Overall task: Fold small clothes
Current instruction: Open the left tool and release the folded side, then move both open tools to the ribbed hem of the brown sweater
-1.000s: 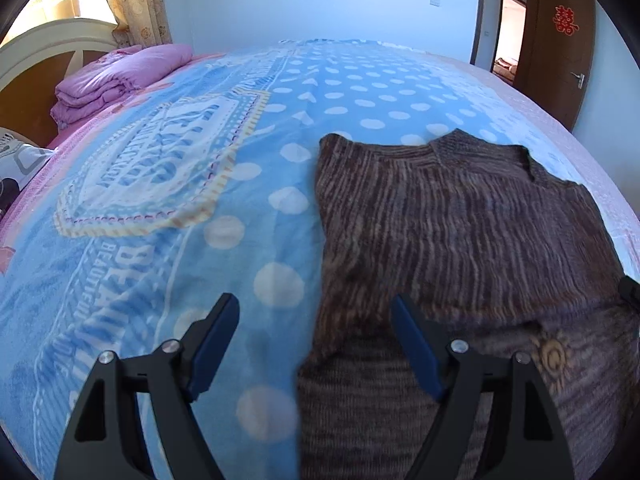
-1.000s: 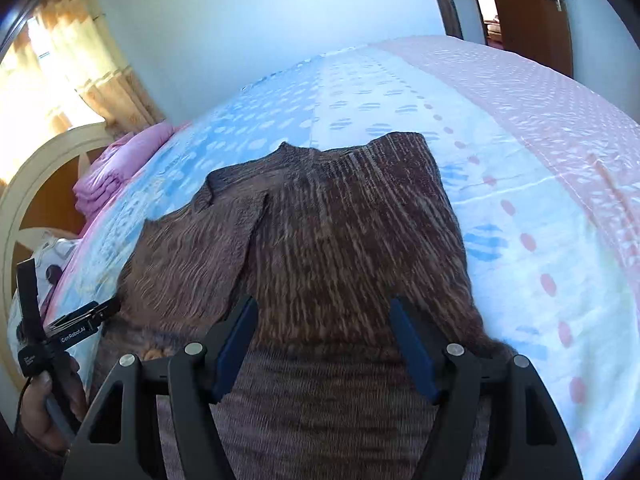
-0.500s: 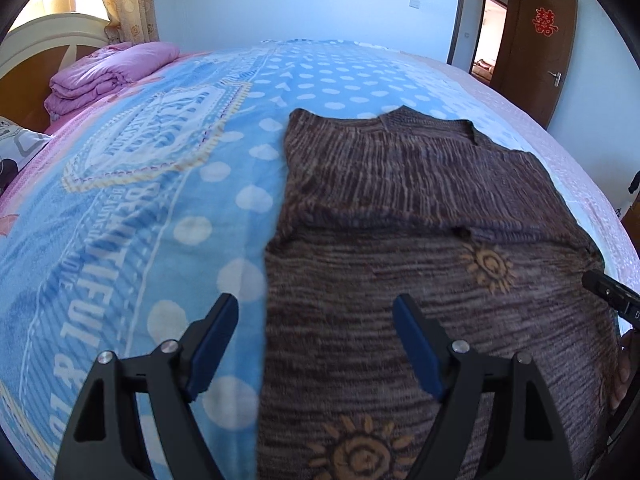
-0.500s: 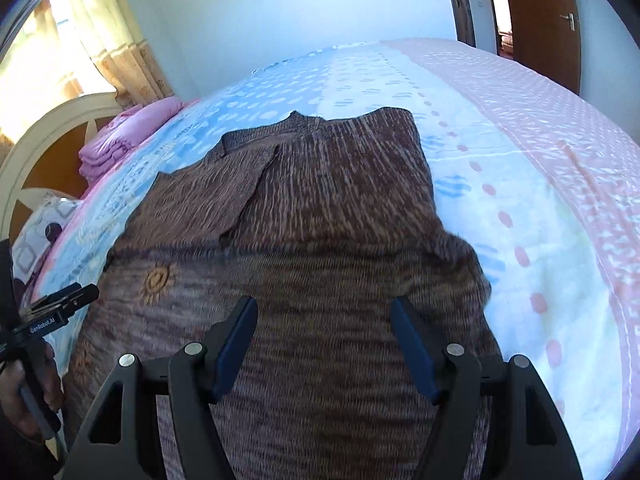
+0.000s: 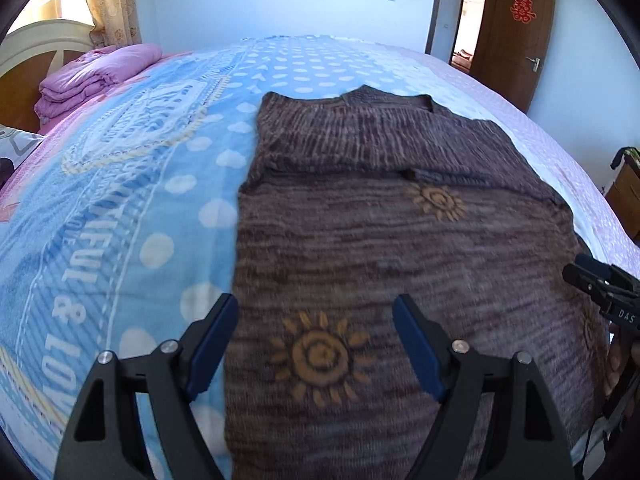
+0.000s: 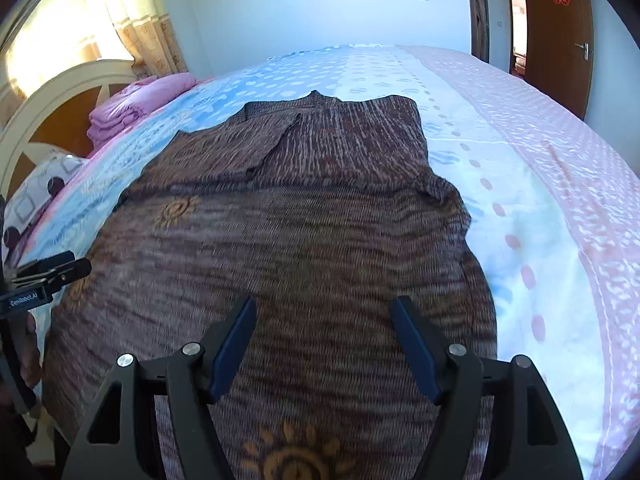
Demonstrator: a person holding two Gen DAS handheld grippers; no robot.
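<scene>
Left wrist view: left claw [image 5: 314,336] wide, empty, now back over sweater [image 5: 380,240] hem; earlier it hovered nearer the collar. Right claw [image 6: 323,338] likewise wide, jaws just widened, nothing between. Sleeves look folded in, though blurred; bottom fold probably next.

Both grippers: black plastic frames with triangular cutouts and silver screw heads at the pivots. Left gripper [image 5: 314,344] and right gripper [image 6: 322,344] had dark blue pads [image 5: 210,346] on the jaws. White lettering showed on each gripper's black body in the other's view.
</scene>
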